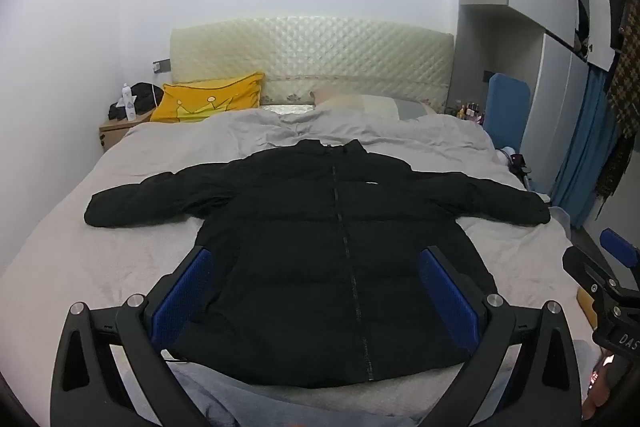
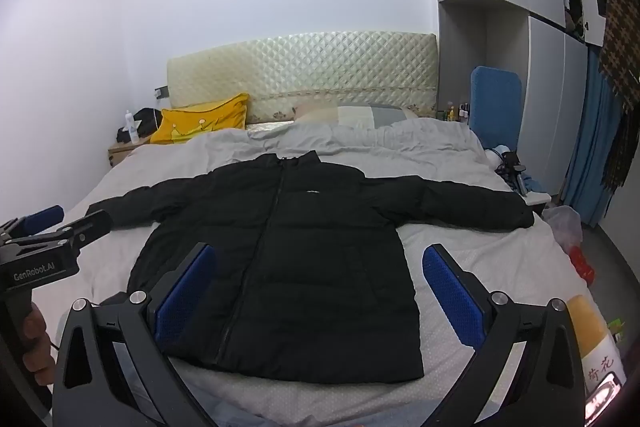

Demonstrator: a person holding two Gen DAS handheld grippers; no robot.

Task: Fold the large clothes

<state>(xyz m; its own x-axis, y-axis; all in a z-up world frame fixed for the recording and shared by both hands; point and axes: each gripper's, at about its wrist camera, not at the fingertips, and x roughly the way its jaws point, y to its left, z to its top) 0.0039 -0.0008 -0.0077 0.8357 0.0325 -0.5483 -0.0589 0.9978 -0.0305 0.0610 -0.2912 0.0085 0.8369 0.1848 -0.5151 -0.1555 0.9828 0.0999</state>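
A black puffer jacket [image 1: 320, 259] lies flat and zipped on the grey bed, front up, collar toward the headboard, both sleeves spread out sideways. It also shows in the right wrist view [image 2: 288, 259]. My left gripper [image 1: 316, 263] is open and empty, held above the jacket's hem, its blue pads [image 1: 184, 295] wide apart. My right gripper [image 2: 318, 263] is open and empty above the jacket's lower right side. The right gripper shows at the right edge of the left wrist view [image 1: 616, 267]; the left gripper shows at the left edge of the right wrist view [image 2: 60, 227].
The bed [image 1: 80, 259] has a grey sheet, a yellow pillow [image 1: 208, 101], a grey pillow [image 1: 376, 105] and a quilted headboard [image 1: 312, 59]. A nightstand [image 1: 120, 127] stands at the far left. Wardrobes, a blue curtain [image 2: 596, 155] and floor clutter [image 2: 568, 227] are on the right.
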